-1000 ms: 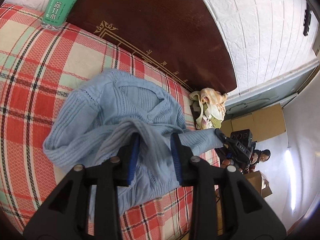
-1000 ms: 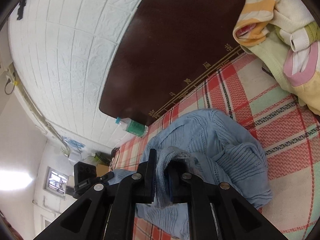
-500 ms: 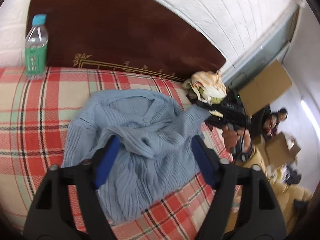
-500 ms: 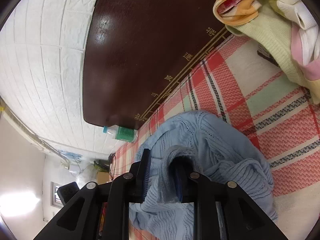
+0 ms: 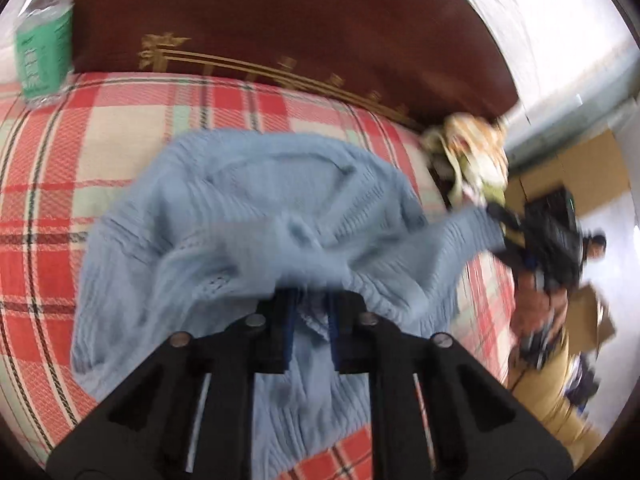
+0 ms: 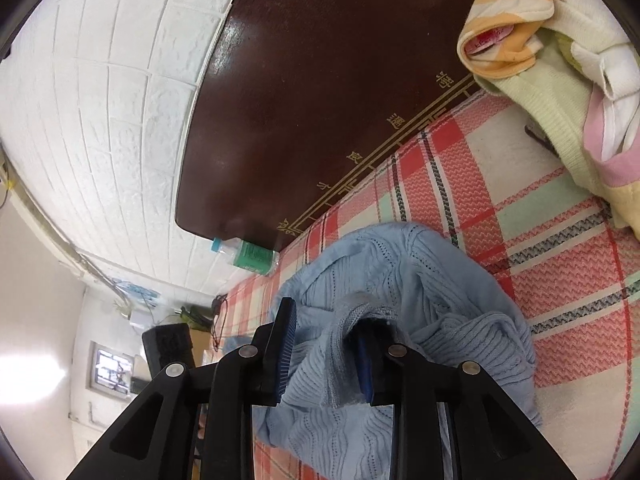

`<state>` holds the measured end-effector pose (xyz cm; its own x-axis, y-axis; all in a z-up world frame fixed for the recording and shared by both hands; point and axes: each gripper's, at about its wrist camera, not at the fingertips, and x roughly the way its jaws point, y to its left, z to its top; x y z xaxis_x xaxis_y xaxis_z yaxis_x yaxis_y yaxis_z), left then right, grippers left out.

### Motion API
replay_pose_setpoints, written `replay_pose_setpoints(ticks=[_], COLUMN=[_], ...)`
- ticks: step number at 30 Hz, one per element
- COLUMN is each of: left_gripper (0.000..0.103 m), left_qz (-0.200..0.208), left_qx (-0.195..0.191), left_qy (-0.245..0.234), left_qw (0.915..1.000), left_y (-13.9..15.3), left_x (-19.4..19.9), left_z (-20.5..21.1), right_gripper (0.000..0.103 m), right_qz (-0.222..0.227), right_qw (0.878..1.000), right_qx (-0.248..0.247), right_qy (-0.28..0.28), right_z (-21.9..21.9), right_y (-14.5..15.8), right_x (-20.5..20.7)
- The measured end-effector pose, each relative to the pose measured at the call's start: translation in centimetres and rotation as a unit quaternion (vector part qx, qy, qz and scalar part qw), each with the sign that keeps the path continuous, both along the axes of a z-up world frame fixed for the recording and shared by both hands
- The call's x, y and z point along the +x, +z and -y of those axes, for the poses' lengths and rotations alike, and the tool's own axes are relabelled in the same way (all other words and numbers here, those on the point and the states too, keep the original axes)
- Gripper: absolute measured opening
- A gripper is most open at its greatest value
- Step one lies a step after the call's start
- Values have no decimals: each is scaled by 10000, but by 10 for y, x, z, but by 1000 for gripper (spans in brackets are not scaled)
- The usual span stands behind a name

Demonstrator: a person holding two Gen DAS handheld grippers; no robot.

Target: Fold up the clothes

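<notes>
Blue knit sweater (image 5: 256,216) lies bunched mid-bed (image 5: 120,136); left claw (image 5: 310,320) is closing on its fold, right claw (image 6: 326,354) opening around its cuff.

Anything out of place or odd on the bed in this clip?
The blue knit sweater lies bunched in a heap on the plaid bedcover, not flat. A water bottle stands on the bedcover by the dark headboard, and a crumpled pile of pastel clothes sits at the headboard's other end. Nothing looks spilled or damaged.
</notes>
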<state>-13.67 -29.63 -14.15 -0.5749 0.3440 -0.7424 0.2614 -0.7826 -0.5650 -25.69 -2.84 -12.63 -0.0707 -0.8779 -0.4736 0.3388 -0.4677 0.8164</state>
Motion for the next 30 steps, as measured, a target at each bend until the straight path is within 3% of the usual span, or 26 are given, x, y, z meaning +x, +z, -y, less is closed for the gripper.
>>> replay_pose_setpoints(ticks=[2, 5, 8, 10, 11, 13, 15, 16, 20, 21, 22, 24, 25, 26, 28, 30], left_gripper=[15, 15, 15, 19, 25, 68, 74, 74, 72, 66, 49, 35, 27, 24, 23, 23], left_qz=[-118, -228, -297, -404, -503, -591, -539, -424, 12, 90, 131, 204, 237, 248, 251, 278], left_qx=[300, 277, 130, -294, -532, -944, -1436, -1646, -2145, -2235, -2317, -2260, -2215, -2187, -2139, -2216], left_qy=[441, 894, 934, 660, 389, -76, -454, -552, -601, -586, -570, -349, -189, -14, 356, 640], left_qw=[9985, 9953, 9951, 9966, 9966, 9937, 9871, 9839, 9749, 9729, 9710, 9733, 9747, 9755, 9759, 9726], left_y=[-2, -3, -2, 4, 8, 13, 13, 9, -11, -16, -19, -24, -25, -24, -22, -20], left_x=[1, 9, 22, 28, 32, 39, 46, 46, 39, 37, 34, 31, 30, 31, 35, 42], left_z=[21, 40, 46, 36, 27, 8, -12, -19, -27, -26, -25, -14, -6, 1, 16, 28], right_gripper=[28, 28, 29, 29, 29, 31, 38, 45, 47, 47, 47, 46, 41, 27, 7, 7], right_qz=[-166, -261, -492, -647, -751, -1003, -1297, -1445, -2121, -2177, -2205, -2174, -2124, -2096, -2128, -2157], right_qw=[9999, 9995, 9983, 9971, 9961, 9925, 9859, 9816, 9515, 9469, 9436, 9420, 9427, 9429, 9400, 9381], right_qx=[35, 138, 298, 399, 454, 640, 905, 1055, 2106, 2255, 2370, 2478, 2487, 2497, 2580, 2649], right_qy=[-26, -106, -72, -12, 65, 268, 542, 662, 733, 716, 693, 639, 656, 678, 676, 577], right_z=[-6, -15, -20, -21, -20, -12, 3, 11, 40, 43, 45, 46, 46, 46, 45, 42], right_y=[7, 10, 11, 11, 12, 12, 8, 6, -11, -16, -20, -28, -31, -34, -37, -37], right_x=[1, -2, 3, 8, 11, 21, 33, 39, 51, 49, 47, 41, 38, 36, 34, 31])
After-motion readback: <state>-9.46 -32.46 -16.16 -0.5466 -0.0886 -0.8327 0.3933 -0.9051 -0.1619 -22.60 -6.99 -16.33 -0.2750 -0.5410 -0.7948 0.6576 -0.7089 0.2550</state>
